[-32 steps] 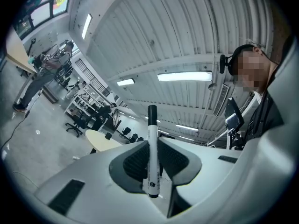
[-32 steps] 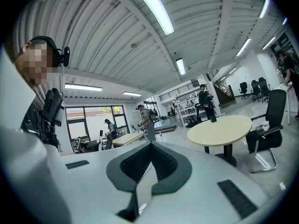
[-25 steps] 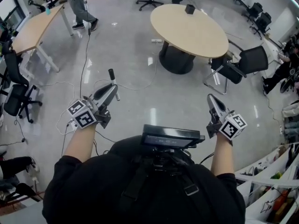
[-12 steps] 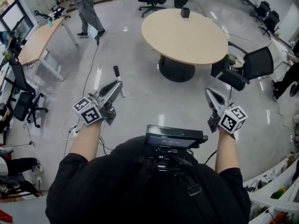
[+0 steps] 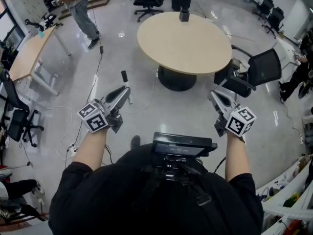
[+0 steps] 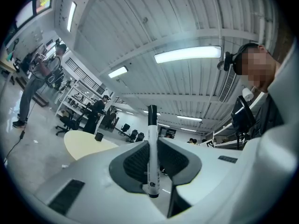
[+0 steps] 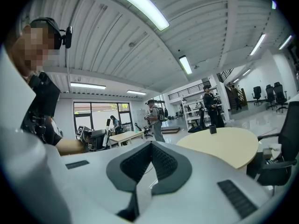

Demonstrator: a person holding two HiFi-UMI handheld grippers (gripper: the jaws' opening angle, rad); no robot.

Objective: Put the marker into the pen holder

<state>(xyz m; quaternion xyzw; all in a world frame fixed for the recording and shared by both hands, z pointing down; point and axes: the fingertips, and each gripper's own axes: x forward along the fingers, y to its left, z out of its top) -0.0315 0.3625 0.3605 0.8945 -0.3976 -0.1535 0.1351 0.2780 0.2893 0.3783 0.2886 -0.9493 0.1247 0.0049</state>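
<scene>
**Marker gripped, holder well ahead on the table**

The left gripper (image 5: 124,91) is clamped on the marker (image 5: 124,78), which stands upright across its jaws with the black cap on top. This looks like a carrying grip that leaves the lower end free to drop in. The left forearm reaches forward, gripper roughly level. The holder (image 5: 184,15) sits at the far edge of the table (image 5: 195,53), well apart from the marker. The right gripper (image 5: 215,96) is closed on nothing and held forward and level, probably idle.

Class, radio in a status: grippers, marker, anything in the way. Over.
Left gripper shut on marker, upright. Right gripper shut, empty. Pen holder on round table's far side; floor to cross first.
</scene>
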